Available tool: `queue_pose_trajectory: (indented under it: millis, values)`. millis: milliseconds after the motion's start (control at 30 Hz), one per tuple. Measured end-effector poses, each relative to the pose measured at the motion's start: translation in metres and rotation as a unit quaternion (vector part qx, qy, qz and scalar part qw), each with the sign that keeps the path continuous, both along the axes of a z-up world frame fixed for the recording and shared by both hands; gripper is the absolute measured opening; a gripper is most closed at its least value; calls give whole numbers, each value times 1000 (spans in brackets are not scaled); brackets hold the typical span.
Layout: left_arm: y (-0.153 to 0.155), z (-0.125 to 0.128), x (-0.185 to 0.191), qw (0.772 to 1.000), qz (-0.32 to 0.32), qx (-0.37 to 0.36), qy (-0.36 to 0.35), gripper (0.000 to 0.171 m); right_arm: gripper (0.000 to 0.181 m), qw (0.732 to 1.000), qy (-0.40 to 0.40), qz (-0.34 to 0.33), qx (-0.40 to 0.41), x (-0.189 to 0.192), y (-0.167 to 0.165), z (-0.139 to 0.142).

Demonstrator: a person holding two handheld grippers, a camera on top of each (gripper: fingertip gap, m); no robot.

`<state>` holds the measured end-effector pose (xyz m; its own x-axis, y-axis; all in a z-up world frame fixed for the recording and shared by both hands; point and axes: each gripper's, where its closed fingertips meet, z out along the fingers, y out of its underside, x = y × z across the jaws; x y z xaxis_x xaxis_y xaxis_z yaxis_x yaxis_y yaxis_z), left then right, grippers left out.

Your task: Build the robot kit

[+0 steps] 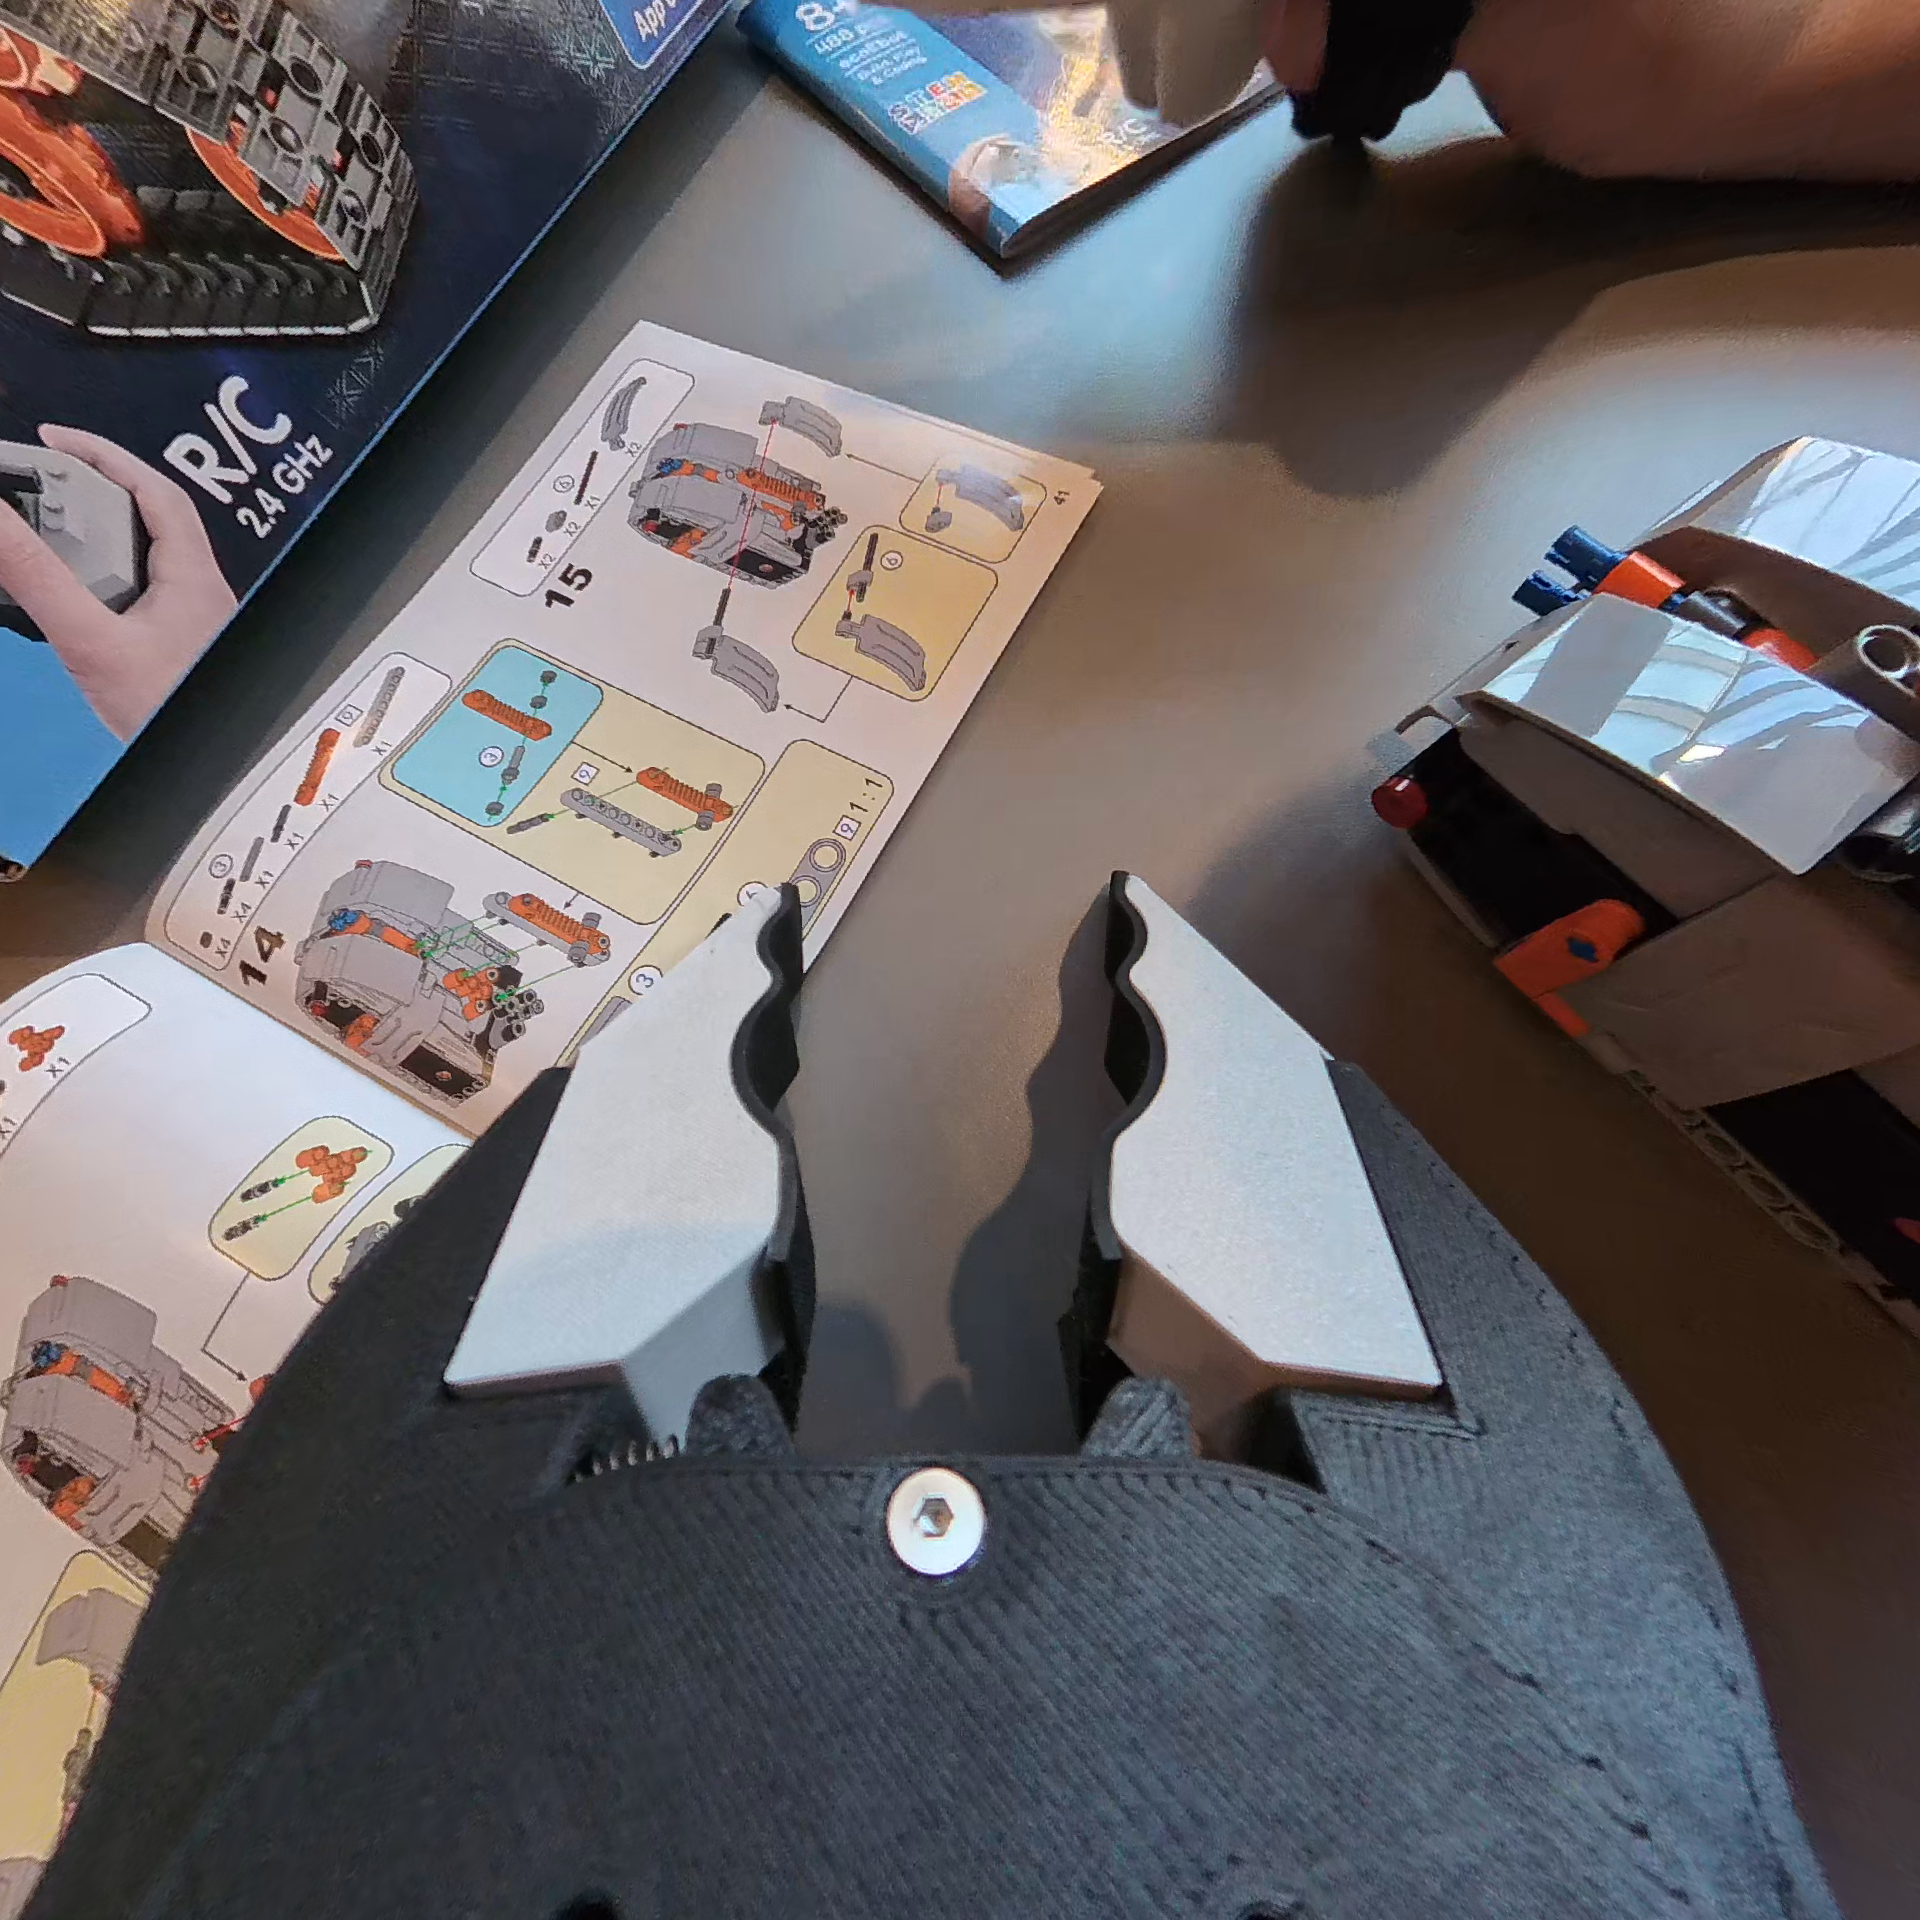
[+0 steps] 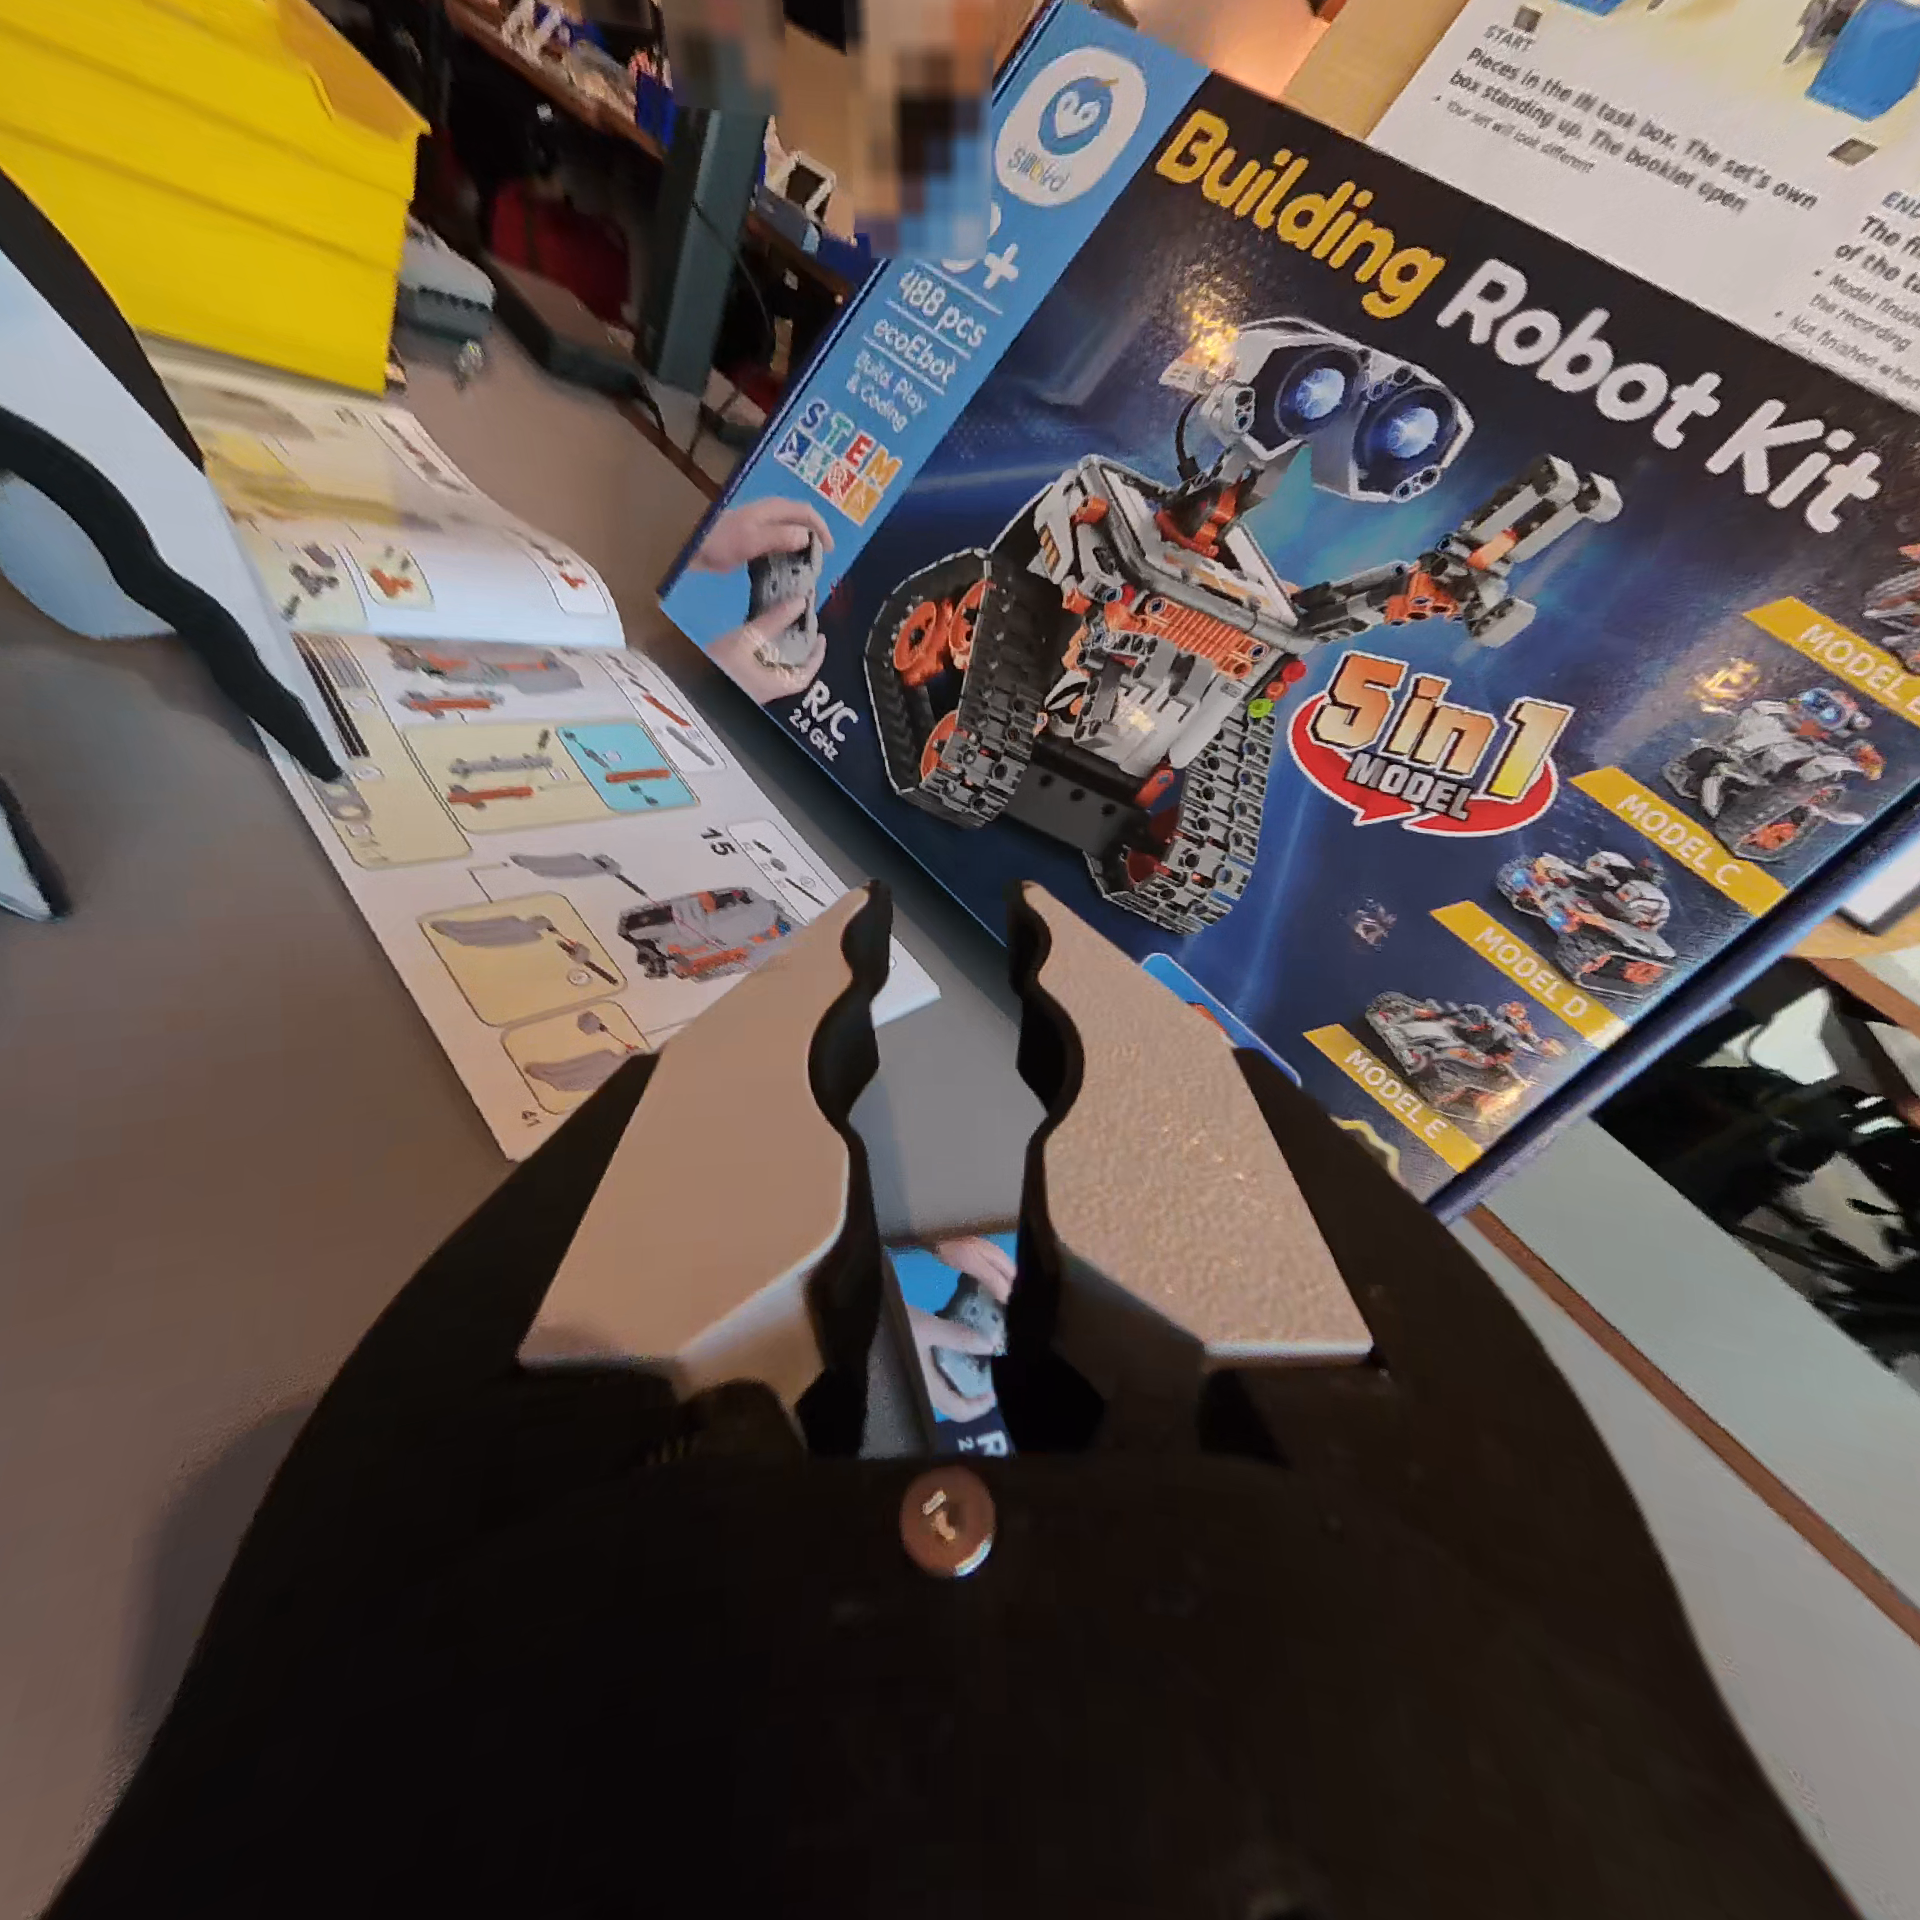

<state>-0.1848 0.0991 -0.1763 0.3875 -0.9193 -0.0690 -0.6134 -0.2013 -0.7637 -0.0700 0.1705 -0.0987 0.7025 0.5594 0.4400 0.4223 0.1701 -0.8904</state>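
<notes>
On a dark grey tabletop [image 1: 1195,436], an open instruction booklet [image 1: 623,675] is laid flat, its pages printed with building diagrams. The left tongs [image 1: 956,914] are held just above the booklet's near edge, spread apart, with nothing between the fingers; one fingertip is seen over the page edge, though touch cannot be confirmed. To the left of the booklet, a blue toy box [image 1: 208,364] with a picture of a tracked robot is seen. To the right, well apart from the tongs, a partly built toy vehicle [image 1: 1683,810] in grey, black and orange is placed on the tabletop. At the far edge, a second, closed booklet [image 1: 997,135] is touched by a person's hand [image 1: 1558,83] in a dark glove.

In the right wrist view, the right tongs [image 2: 945,904] are narrowly parted, and nothing is seen gripped at the tips. The box [image 2: 1351,623] is seen close in front of them, tilted, with a corner of it visible low between the fingers; whether it is touched cannot be told. The open booklet [image 2: 540,831] lies to the left, with the left tongs [image 2: 156,582] over it. Yellow bins [image 2: 208,177] are stacked behind.
</notes>
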Motion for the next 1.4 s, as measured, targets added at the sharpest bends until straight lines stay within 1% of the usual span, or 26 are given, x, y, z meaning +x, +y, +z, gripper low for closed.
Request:
queue_pose_trajectory:
  millis: [100, 267, 433, 1400]
  values:
    - [0, 0, 0, 1000, 0, 0, 0, 57, 14, 998, 45, 14, -31, -1, -3, 4]
    - [0, 0, 0, 1000, 0, 0, 0, 57, 11, 992, 111, 17, -62, 7, 0, 10]
    - [0, 0, 0, 1000, -1, -1, 0, 57, 10, 986, 148, 17, -78, 13, 3, 13]
    - [-1, -1, -1, 1000, -3, -3, -1, 58, 10, 989, 124, 36, -77, 5, 0, 9]
